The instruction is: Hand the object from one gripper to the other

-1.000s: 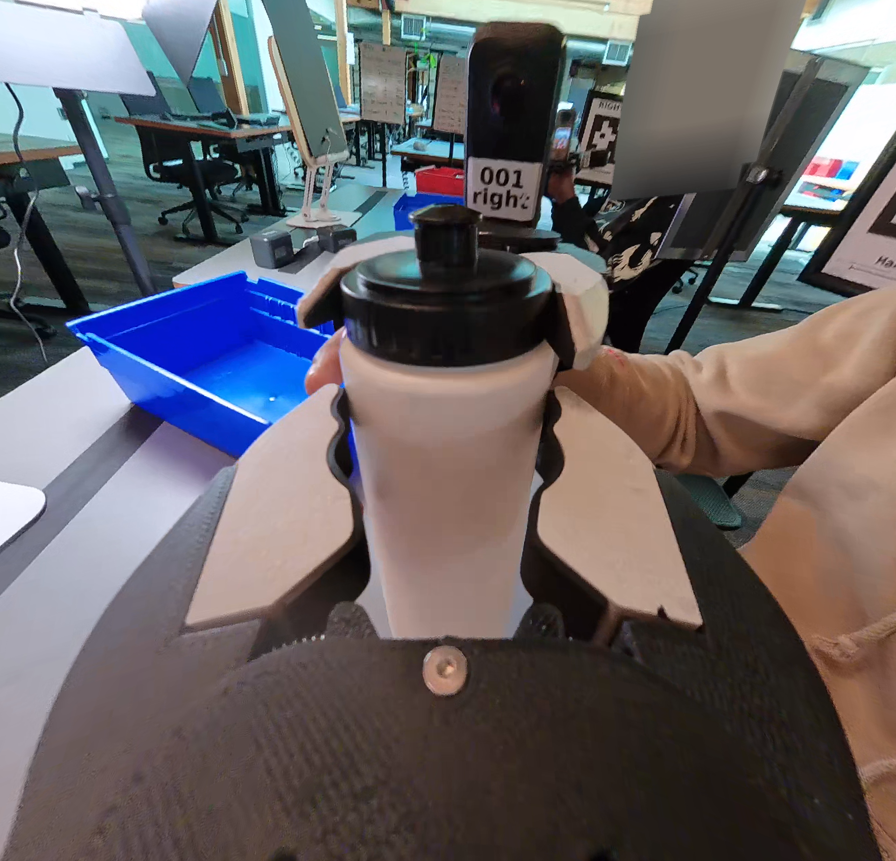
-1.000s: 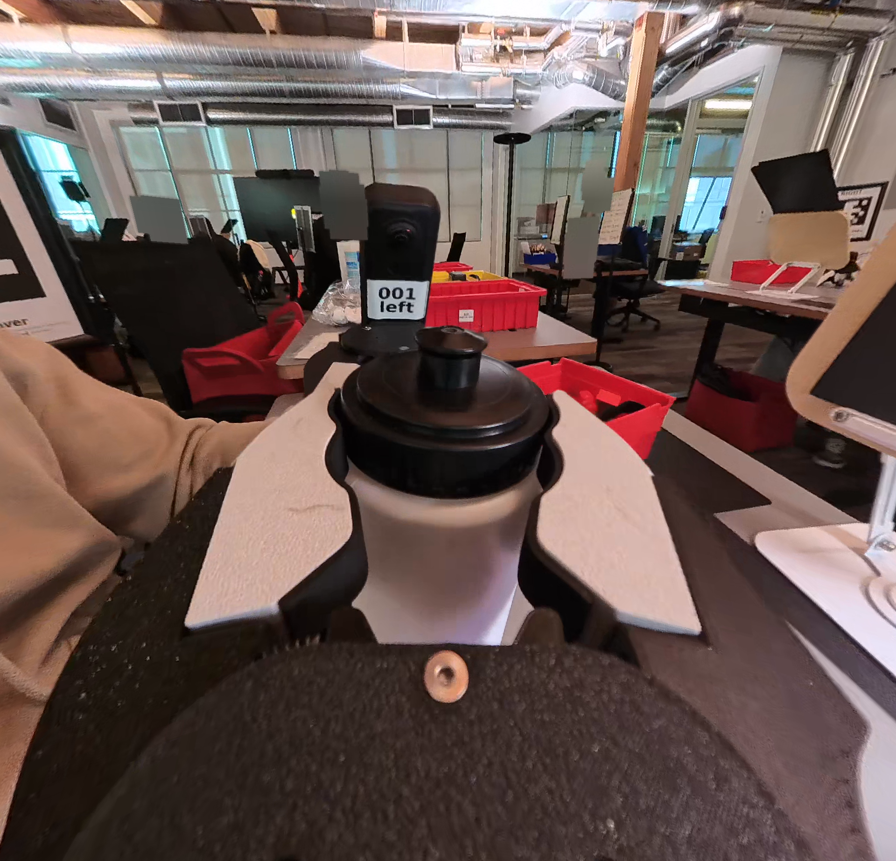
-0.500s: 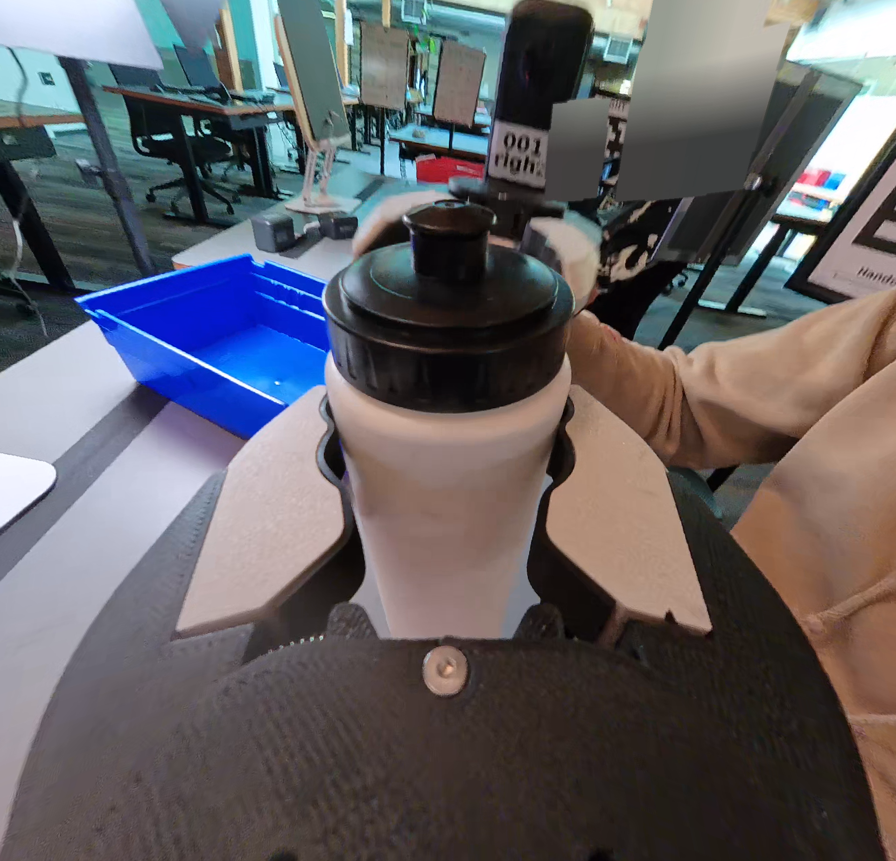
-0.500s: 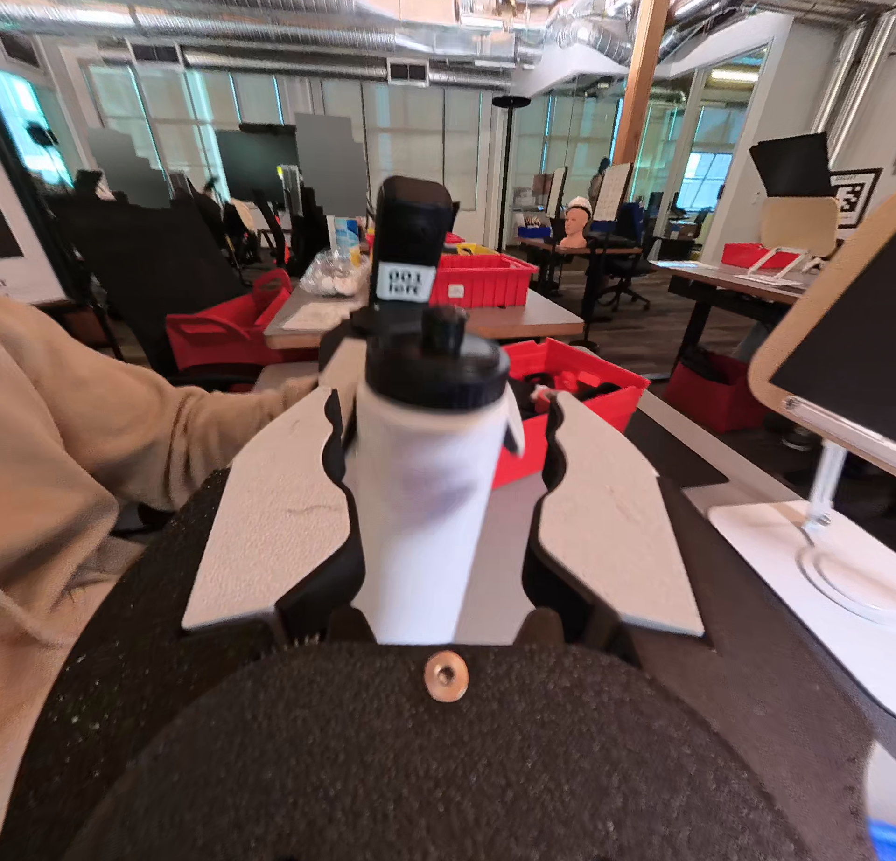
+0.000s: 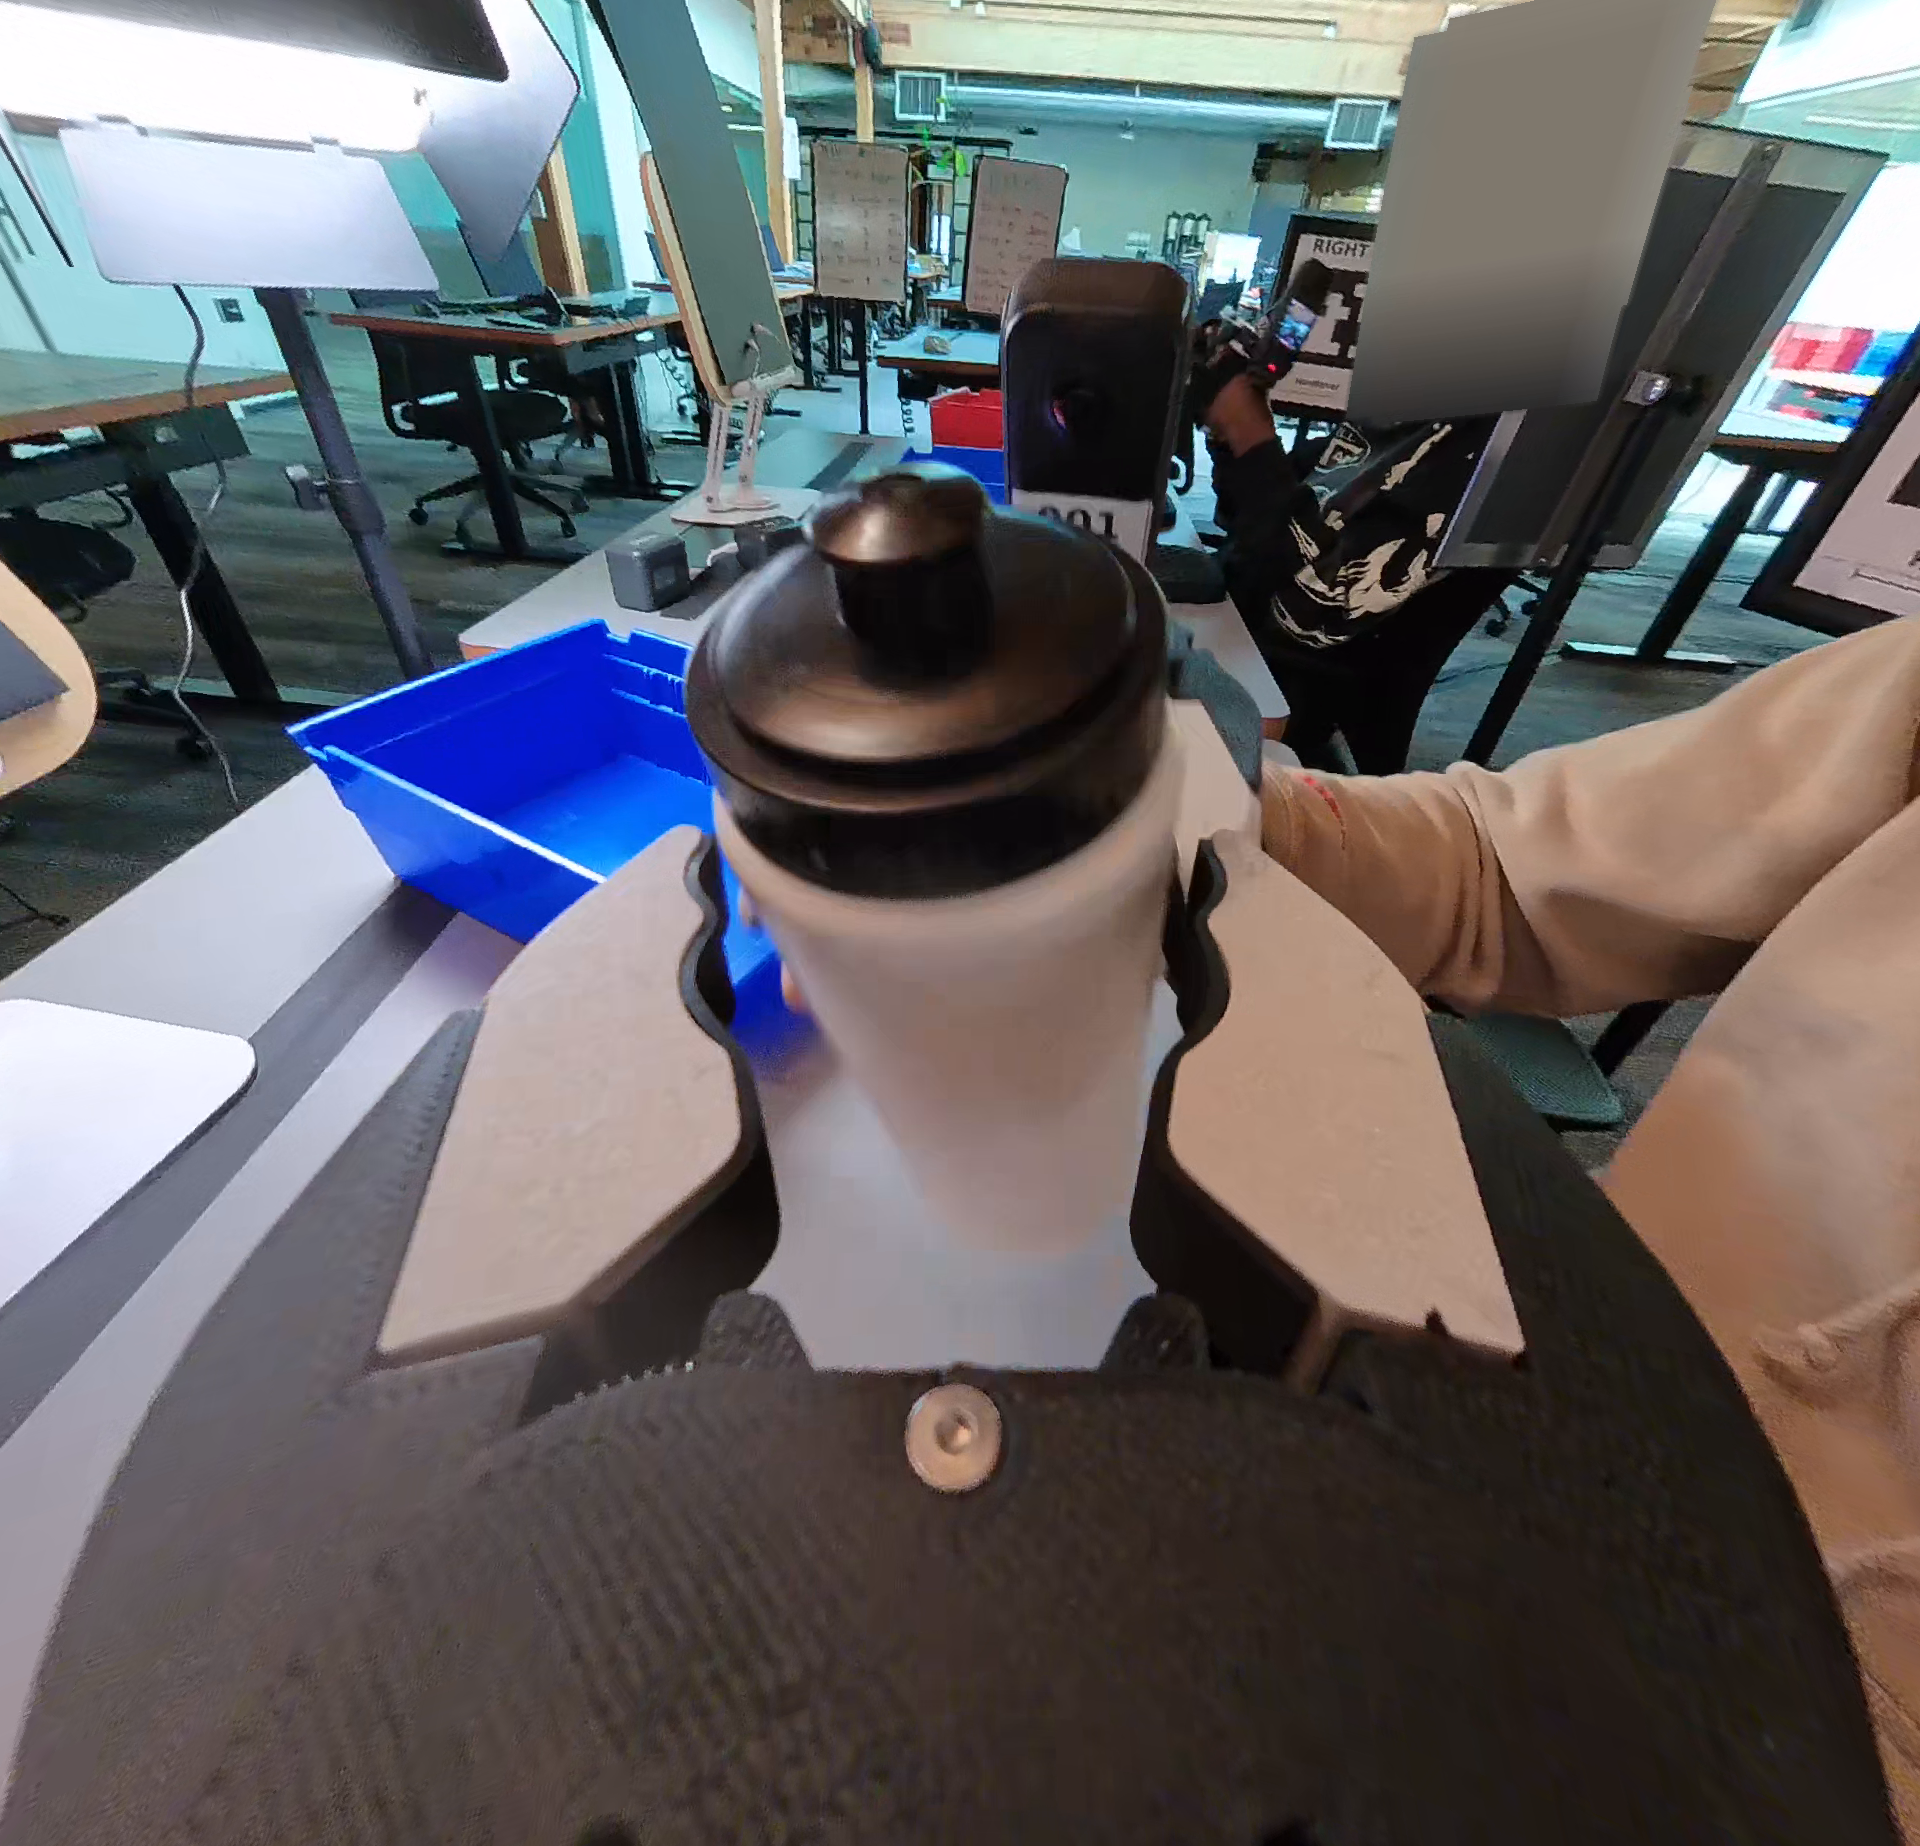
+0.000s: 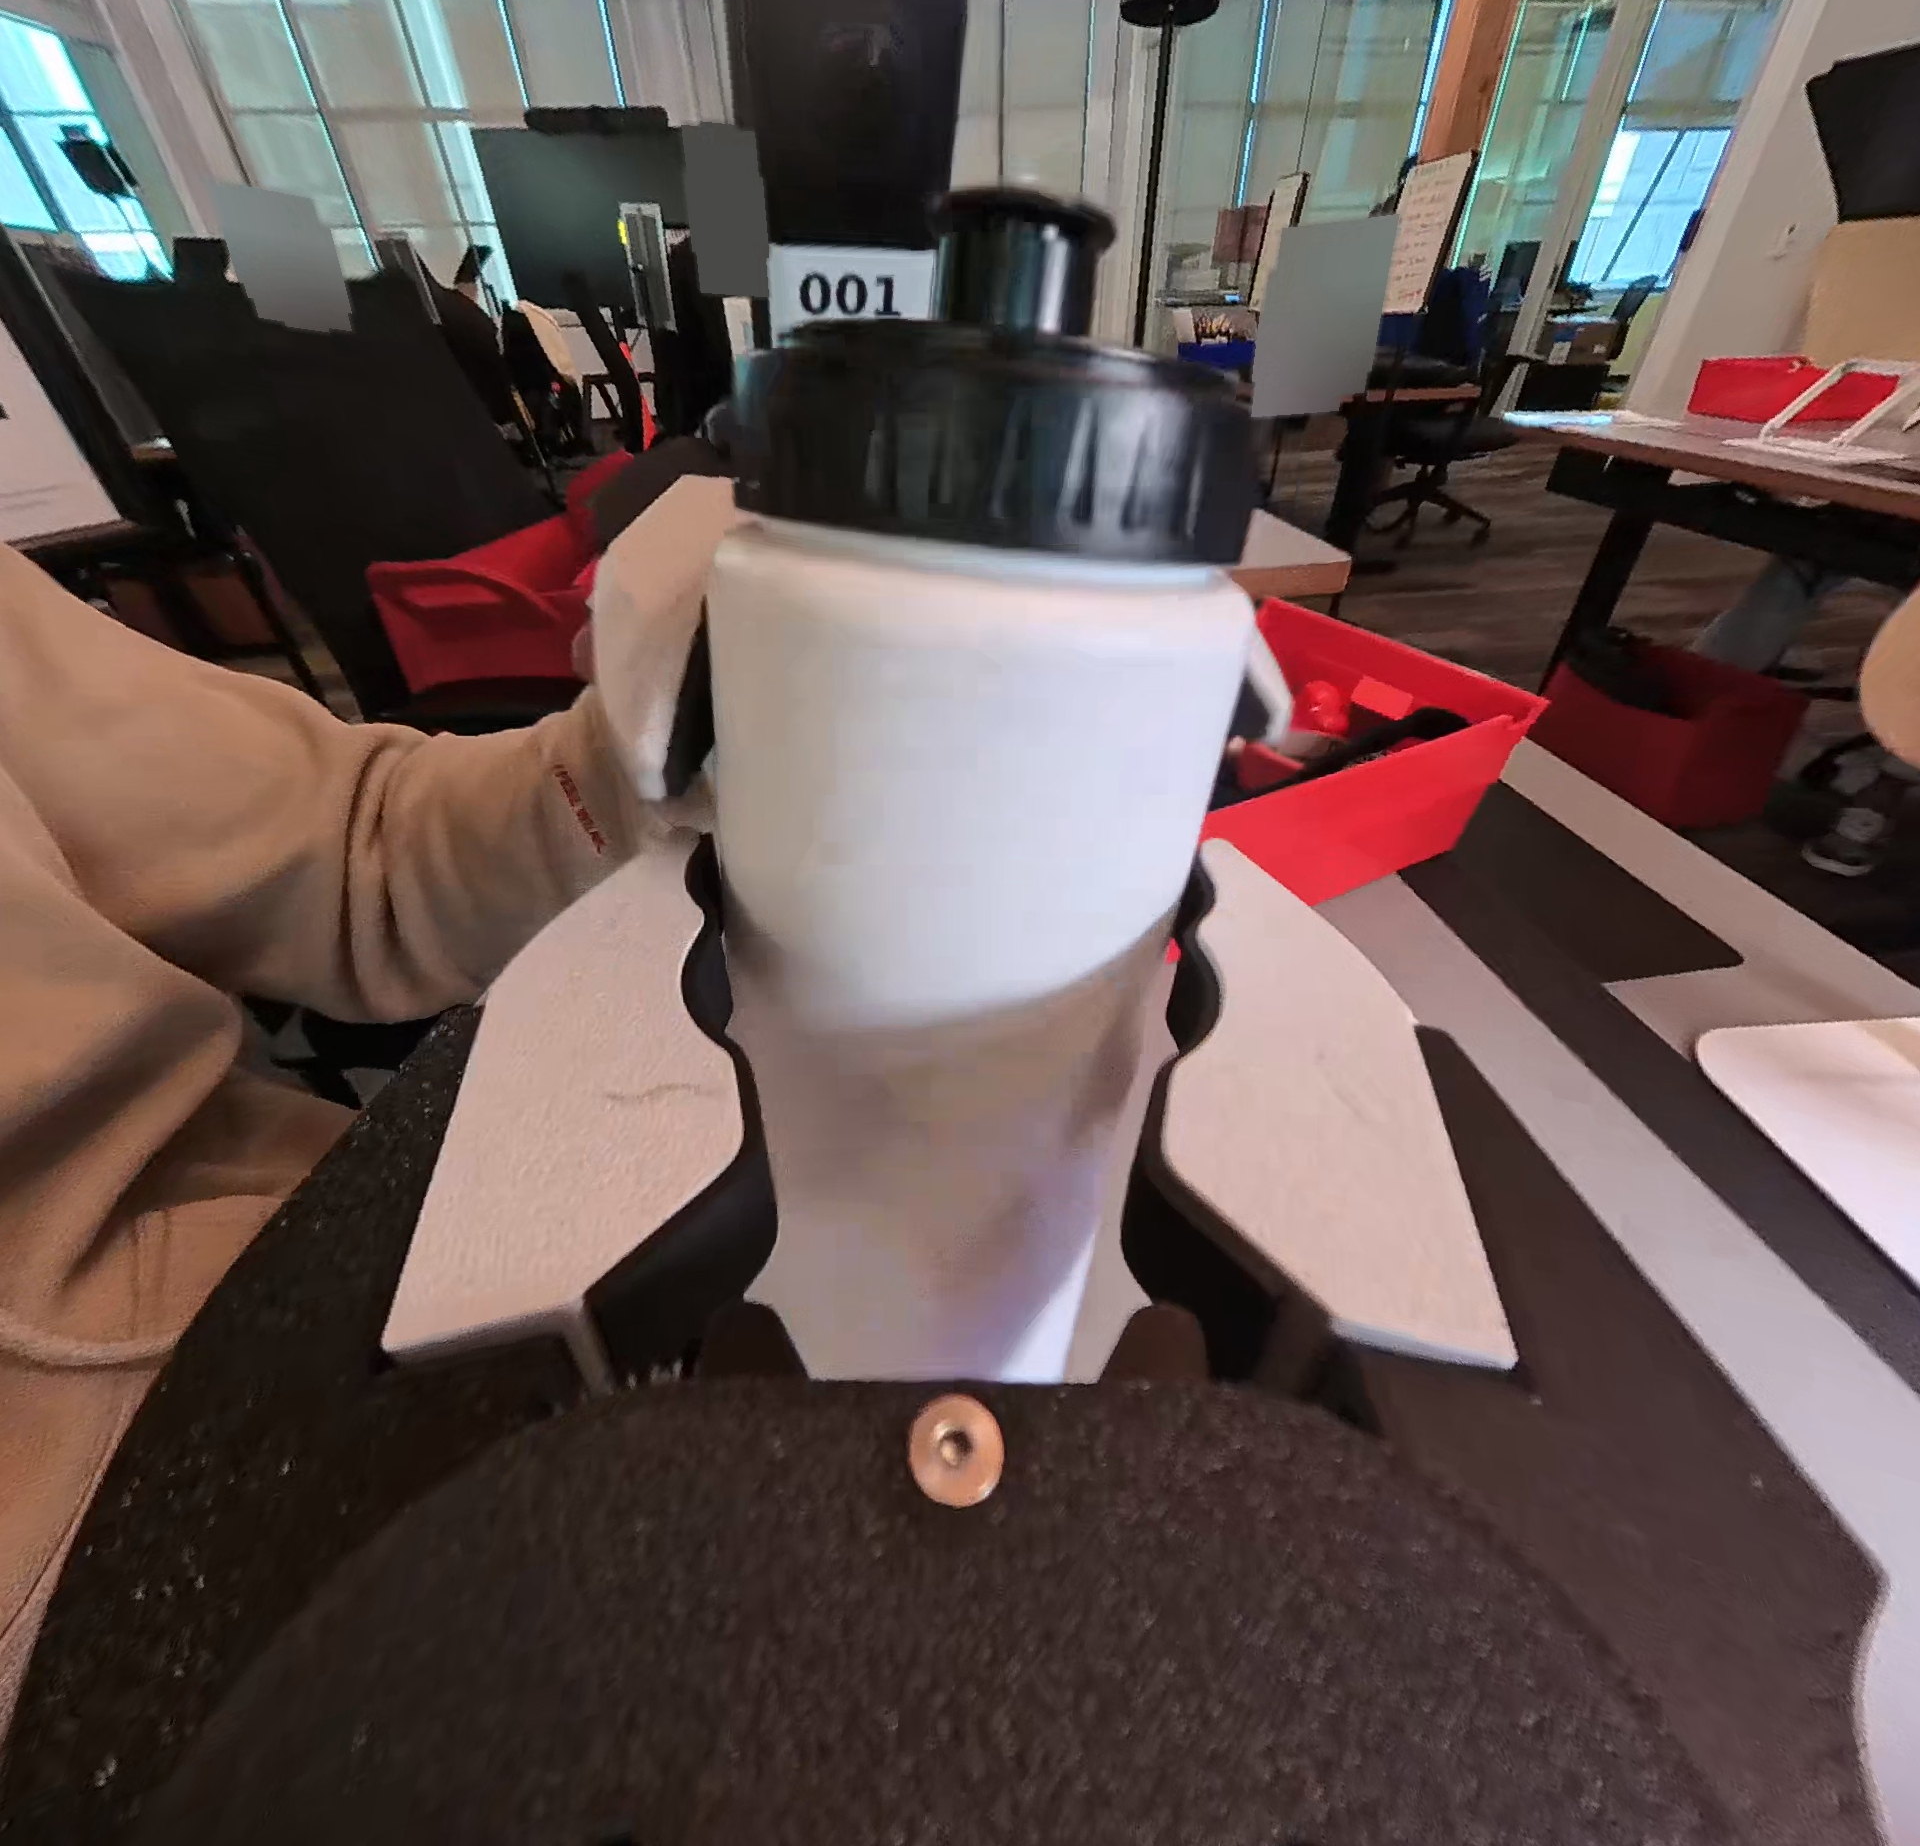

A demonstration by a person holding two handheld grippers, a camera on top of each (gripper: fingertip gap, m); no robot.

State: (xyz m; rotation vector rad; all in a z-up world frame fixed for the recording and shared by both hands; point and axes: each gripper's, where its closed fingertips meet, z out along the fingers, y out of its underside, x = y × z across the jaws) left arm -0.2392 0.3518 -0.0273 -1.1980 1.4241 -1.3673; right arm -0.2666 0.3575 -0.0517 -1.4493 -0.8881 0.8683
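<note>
A white bottle with a black screw cap [image 5: 956, 1017] stands upright between my left gripper's [image 5: 940, 851] fingers, which are shut on its upper body. In the right wrist view the same bottle [image 6: 966, 757] fills the middle, and the left gripper's fingers [image 6: 644, 653] clasp it just under the cap. My right gripper [image 6: 945, 871] is open, its fingertips flanking the bottle's bottom end, with table showing between the fingers below. The right gripper's black camera block [image 5: 1091, 394] rises behind the cap. The bottle looks blurred in both views.
A blue bin [image 5: 499, 757] sits on the grey table behind the bottle. A red bin [image 6: 1382, 788] with items lies to the right. White pads [image 5: 104, 1121] [image 6: 1818, 1121] lie at the table edges. The person's beige sleeves [image 5: 1558, 861] [image 6: 260, 809] reach in. The tips of both grippers are at nearly the same place.
Half a second ago my right gripper had backed away from the bottle. Now it is close again, with the bottle's bottom at its fingertips. The left gripper has kept hold.
</note>
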